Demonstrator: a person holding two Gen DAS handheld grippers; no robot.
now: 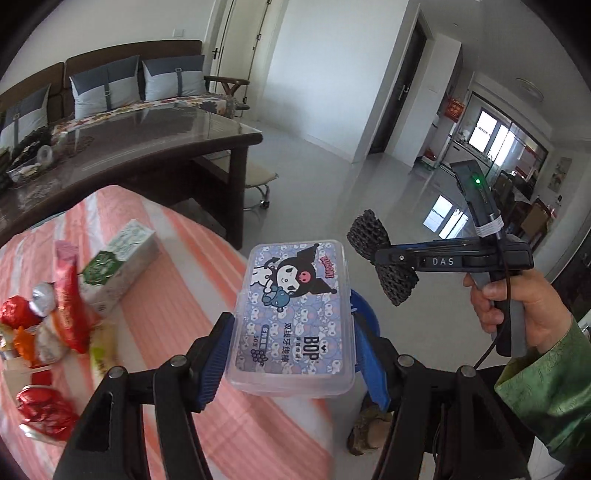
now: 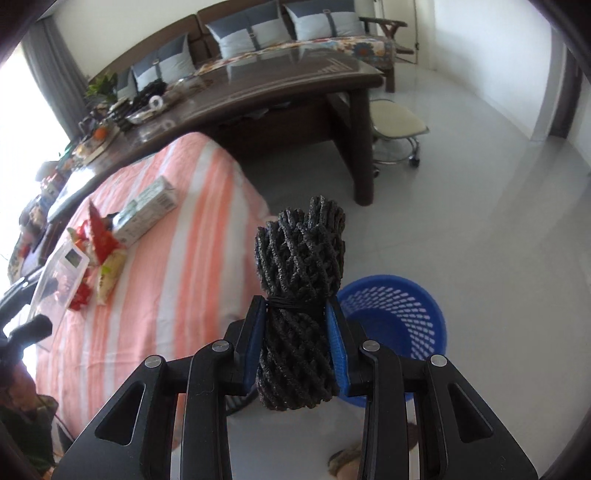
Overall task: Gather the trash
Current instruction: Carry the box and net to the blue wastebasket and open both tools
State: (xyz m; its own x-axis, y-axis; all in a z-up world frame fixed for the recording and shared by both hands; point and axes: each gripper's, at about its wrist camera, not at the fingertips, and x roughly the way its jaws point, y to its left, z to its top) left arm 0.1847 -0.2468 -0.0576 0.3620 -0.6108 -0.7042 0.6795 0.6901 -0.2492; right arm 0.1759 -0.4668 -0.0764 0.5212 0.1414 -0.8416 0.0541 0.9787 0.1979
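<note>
A long dark table (image 2: 280, 92) with a glossy top crosses the far side of the room, with a cushioned sofa (image 2: 258, 33) behind it. Nearer lies a surface under a pink-and-white striped cloth (image 2: 177, 236). On its left part sits a green-and-white carton (image 1: 118, 266) beside a heap of red and foil wrappers (image 1: 48, 325); the heap is blurred, so its separate pieces are hard to tell. A blue mesh basket (image 2: 391, 325) stands on the pale floor just right of the cloth's near edge.

The left gripper (image 1: 291, 350) has its blue pads pressed against both long sides of a clear plastic floss-pick box (image 1: 295, 317) with a cartoon label, held in the air above the cloth's near right edge, with the basket's blue rim showing just behind it. The right gripper (image 2: 295, 343), held in the person's right hand (image 1: 517, 310), is clamped narrowly on a black foam net bundle (image 2: 299, 291) tied at its waist, held up just left of the basket, near its rim.
</note>
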